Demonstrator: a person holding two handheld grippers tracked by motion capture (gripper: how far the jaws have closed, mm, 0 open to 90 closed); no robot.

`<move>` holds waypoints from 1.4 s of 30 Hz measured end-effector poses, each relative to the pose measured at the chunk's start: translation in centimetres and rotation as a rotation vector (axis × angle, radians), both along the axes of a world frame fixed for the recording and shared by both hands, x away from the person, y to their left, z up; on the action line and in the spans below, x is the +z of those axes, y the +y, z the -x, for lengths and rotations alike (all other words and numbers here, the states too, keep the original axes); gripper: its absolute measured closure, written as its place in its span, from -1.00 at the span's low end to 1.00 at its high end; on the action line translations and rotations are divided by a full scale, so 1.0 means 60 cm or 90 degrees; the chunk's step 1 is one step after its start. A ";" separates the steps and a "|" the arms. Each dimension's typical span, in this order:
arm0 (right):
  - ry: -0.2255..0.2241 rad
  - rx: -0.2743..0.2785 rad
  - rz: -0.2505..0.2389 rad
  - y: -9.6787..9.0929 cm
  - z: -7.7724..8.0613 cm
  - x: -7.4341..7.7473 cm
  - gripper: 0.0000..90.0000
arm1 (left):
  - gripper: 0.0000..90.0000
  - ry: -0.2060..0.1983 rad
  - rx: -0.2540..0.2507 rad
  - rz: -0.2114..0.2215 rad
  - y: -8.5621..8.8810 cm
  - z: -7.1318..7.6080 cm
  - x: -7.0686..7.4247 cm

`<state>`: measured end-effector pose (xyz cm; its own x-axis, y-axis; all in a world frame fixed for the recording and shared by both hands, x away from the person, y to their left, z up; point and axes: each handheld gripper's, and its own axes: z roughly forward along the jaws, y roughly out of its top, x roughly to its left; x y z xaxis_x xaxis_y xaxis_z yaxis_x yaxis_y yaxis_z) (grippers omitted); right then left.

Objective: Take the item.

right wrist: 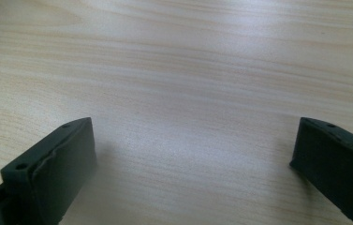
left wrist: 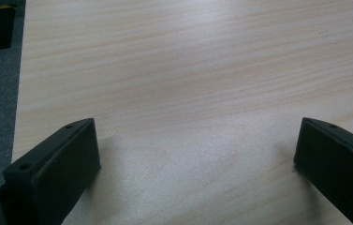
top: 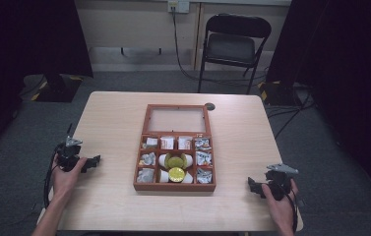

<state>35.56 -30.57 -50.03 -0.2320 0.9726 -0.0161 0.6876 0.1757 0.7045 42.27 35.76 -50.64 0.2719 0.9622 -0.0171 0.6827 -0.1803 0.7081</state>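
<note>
The open wooden compartment box (top: 175, 186) lies midway between the black left gripper (top: 92, 161) and right gripper (top: 253, 185), both gaping empty

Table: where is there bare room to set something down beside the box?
The table is bare between the left hand-held gripper and the wooden box, and between the box and the right hand-held gripper. A bare strip runs behind the open lid. The box's compartments are crowded with packets and yellow-lidded cups.
</note>
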 end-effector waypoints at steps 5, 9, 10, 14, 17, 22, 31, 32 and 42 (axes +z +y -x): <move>0.000 0.000 0.000 0.000 0.000 0.000 -1.00 | -1.00 0.003 -0.010 -0.001 -0.007 0.002 0.001; 0.000 -0.002 0.000 0.000 0.000 0.000 -1.00 | -0.98 0.005 -0.013 -0.001 -0.007 0.002 0.002; 0.000 -0.001 0.000 0.000 0.000 0.000 -1.00 | -0.97 0.004 -0.013 0.001 -0.007 0.003 0.003; 0.000 -0.001 0.000 0.000 0.000 0.000 -1.00 | -0.89 0.001 -0.016 0.002 -0.007 0.003 0.003; 0.000 -0.001 0.000 0.000 0.000 0.000 -1.00 | -0.83 0.000 -0.017 0.002 -0.009 0.004 0.005; 0.000 -0.001 0.000 0.000 0.000 0.000 -1.00 | -0.66 -0.004 -0.028 0.006 -0.012 0.006 0.008; 0.000 -0.004 0.000 0.000 0.001 0.000 -1.00 | -0.64 -0.013 -0.027 0.027 -0.010 0.009 0.016; 0.000 -0.007 0.000 0.000 0.001 0.000 -1.00 | -0.64 -0.016 -0.026 0.031 -0.011 0.010 0.017; 0.000 -0.007 0.000 -0.001 0.002 0.000 -1.00 | -0.63 -0.046 -0.053 0.060 -0.027 0.021 0.040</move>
<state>35.46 -30.61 -50.02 -0.2213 0.9751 -0.0165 0.6899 0.1685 0.7040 41.03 34.16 -48.22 0.3551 0.9311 -0.0835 0.6141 -0.1650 0.7718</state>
